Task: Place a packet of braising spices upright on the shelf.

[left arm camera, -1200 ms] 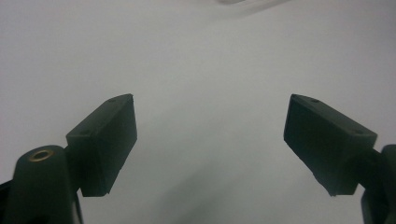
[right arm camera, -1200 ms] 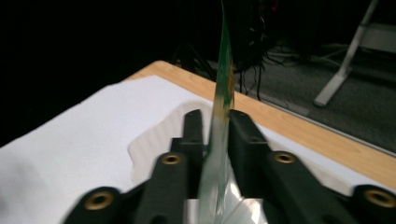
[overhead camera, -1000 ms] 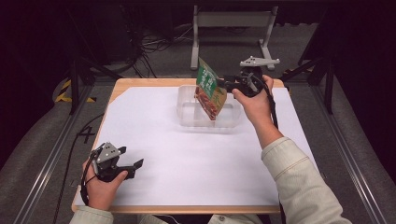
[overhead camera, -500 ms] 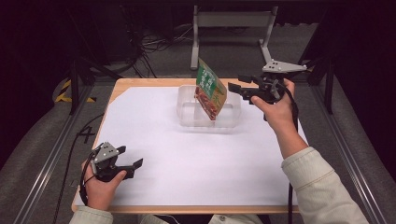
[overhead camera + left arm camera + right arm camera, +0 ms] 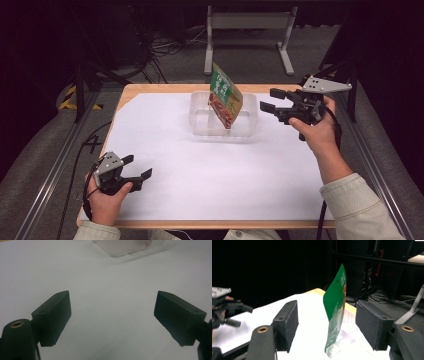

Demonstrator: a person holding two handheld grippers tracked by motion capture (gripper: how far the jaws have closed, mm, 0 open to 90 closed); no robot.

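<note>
A green and red snack packet (image 5: pixel 225 100) stands tilted inside a clear plastic tub (image 5: pixel 200 120) at the back middle of the white table sheet. My right gripper (image 5: pixel 266 100) hovers open just right of the tub, apart from the packet. Seen along its jaws, the packet's green back (image 5: pixel 335 312) lies ahead between the fingers (image 5: pixel 287 323), untouched. My left gripper (image 5: pixel 138 168) rests open at the front left of the sheet, nothing between its pads (image 5: pixel 55 315). The tub's corner (image 5: pixel 125 247) shows far ahead of it.
The white sheet (image 5: pixel 210 170) covers most of a wooden table (image 5: pixel 150 88). A grey metal stand (image 5: pixel 247 25) and cables sit on the floor behind. Metal rails (image 5: pixel 55 165) run along both sides of the table.
My right gripper let go of the packet and drew back to the right, jaws open. The packet stays leaning in the tub. The left gripper has not moved.
</note>
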